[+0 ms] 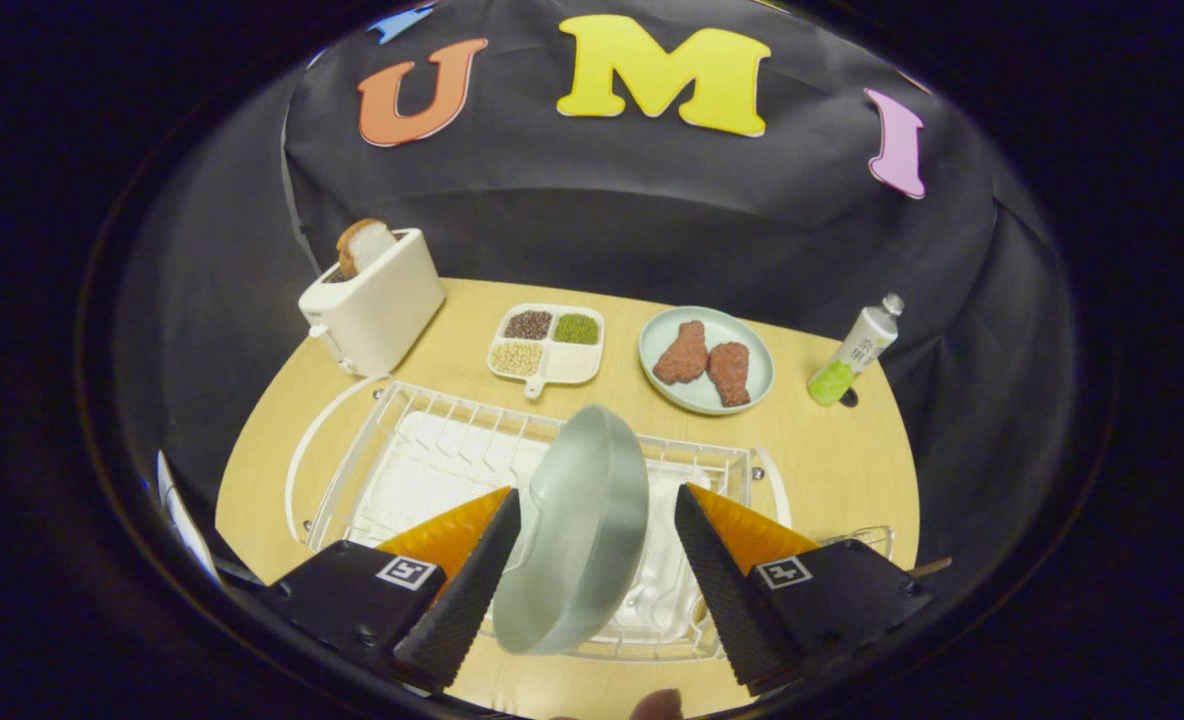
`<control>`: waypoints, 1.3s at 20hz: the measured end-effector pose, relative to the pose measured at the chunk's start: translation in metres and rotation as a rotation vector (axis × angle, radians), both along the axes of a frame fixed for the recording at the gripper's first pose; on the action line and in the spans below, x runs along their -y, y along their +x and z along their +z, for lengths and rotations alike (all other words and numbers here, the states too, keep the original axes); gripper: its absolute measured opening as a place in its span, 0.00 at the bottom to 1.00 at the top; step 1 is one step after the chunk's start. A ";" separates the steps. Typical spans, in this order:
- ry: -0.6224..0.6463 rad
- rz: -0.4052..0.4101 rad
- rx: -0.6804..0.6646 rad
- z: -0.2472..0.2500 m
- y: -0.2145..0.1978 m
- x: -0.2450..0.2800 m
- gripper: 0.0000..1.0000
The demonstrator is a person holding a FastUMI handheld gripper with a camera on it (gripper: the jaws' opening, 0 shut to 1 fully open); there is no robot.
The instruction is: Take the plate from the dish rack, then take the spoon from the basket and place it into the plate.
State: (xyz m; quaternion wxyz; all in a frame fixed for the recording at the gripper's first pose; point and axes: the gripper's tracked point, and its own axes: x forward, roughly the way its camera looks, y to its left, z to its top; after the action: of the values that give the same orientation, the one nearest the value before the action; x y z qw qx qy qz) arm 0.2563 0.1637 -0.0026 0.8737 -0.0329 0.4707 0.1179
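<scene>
Right now your widest surface is the pale wood-grain tabletop [832,470], rounded along its far edge. Across its near half lies the white wire dish rack [422,440], thin bars over a flat white drip tray, with looped handles at either end. Standing on edge in that rack, between your fingers, is the plate [577,535]: smooth, glossy, pale grey-green, round and shallow. Your hand-held gripper [584,575] is spread open around it; the ridged wedge finger [462,600] on the left sits against the plate's rim, while the right one stands clear with a gap. At the far left corner is a boxy white toaster [377,300] with a bread slice [362,245] poking up. Along the far edge come a second round plate [707,360] carrying two brownish meat pieces, then a square four-part dish [547,343] of grains and beans. Toward the far right edge a slim bottle [855,352] leans.
</scene>
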 end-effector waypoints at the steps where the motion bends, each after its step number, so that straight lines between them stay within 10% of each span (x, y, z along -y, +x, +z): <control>1: 0.003 -0.007 -0.023 -0.007 0.003 -0.001 1.00; 7: 0.019 -0.091 -0.117 -0.025 0.007 -0.003 0.87; 15: -0.003 -0.152 -0.157 -0.023 -0.003 -0.010 0.44; 26: -0.055 -0.200 -0.072 0.024 -0.015 0.006 0.34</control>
State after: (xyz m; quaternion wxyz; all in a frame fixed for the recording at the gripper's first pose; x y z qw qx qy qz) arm 0.2408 0.1579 0.0209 0.8623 -0.0055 0.5060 0.0183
